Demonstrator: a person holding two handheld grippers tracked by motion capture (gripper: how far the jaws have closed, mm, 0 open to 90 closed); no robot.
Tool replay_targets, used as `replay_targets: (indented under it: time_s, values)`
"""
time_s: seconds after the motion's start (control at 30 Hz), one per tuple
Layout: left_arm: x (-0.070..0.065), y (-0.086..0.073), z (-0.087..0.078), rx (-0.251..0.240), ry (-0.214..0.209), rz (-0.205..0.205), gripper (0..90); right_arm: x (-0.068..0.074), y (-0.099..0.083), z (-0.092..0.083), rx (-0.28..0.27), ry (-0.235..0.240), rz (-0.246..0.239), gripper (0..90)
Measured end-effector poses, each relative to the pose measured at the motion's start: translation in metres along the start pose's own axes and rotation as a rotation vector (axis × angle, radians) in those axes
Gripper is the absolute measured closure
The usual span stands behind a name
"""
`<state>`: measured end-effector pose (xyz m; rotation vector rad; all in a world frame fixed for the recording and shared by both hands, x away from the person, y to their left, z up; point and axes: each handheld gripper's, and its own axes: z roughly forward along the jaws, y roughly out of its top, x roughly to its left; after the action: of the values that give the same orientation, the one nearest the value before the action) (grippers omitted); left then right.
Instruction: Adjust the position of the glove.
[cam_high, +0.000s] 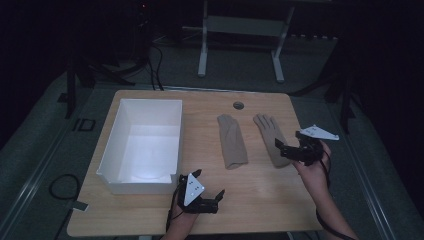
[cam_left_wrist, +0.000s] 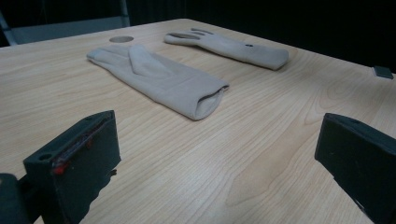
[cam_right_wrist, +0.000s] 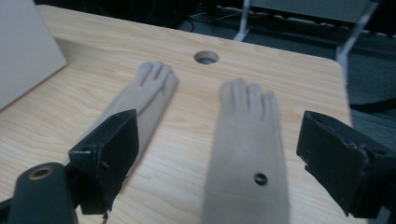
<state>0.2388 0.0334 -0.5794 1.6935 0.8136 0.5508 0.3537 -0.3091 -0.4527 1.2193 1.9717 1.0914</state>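
Two beige gloves lie flat side by side on the wooden table (cam_high: 255, 195). The left glove (cam_high: 232, 141) (cam_left_wrist: 159, 77) (cam_right_wrist: 142, 95) has its cuff toward me. The right glove (cam_high: 270, 140) (cam_left_wrist: 229, 46) (cam_right_wrist: 250, 154) carries a small dark snap on its cuff. My right gripper (cam_high: 288, 145) (cam_right_wrist: 217, 161) stands open just above the right glove's cuff, jaws on either side of it. My left gripper (cam_high: 210, 186) (cam_left_wrist: 219, 154) is open near the front edge, empty, with the left glove ahead of it.
An open white box (cam_high: 142, 145) (cam_right_wrist: 23, 51) stands on the left half of the table. A round cable hole (cam_high: 238, 105) (cam_right_wrist: 206, 57) (cam_left_wrist: 121, 39) sits near the far edge. Beyond the table is a white frame (cam_high: 240, 35) on the dark floor.
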Motion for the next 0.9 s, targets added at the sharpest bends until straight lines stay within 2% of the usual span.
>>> replay_targets:
  time_s: [0.43, 0.7, 0.9]
  values:
    - [0.0, 0.0, 0.0, 0.002, -0.007, 0.001, 0.3, 0.021, 0.018, 0.042, 0.009, 0.042, -0.029, 15.5]
    - [0.0, 0.0, 0.0, 0.001, -0.012, 0.001, 0.3, 0.037, 0.026, 0.073, 0.051, 0.062, -0.053, 16.6]
    - [0.0, 0.0, -0.001, -0.008, -0.024, -0.01, 0.3, 0.048, 0.025, 0.094, 0.086, 0.082, -0.068, 16.7]
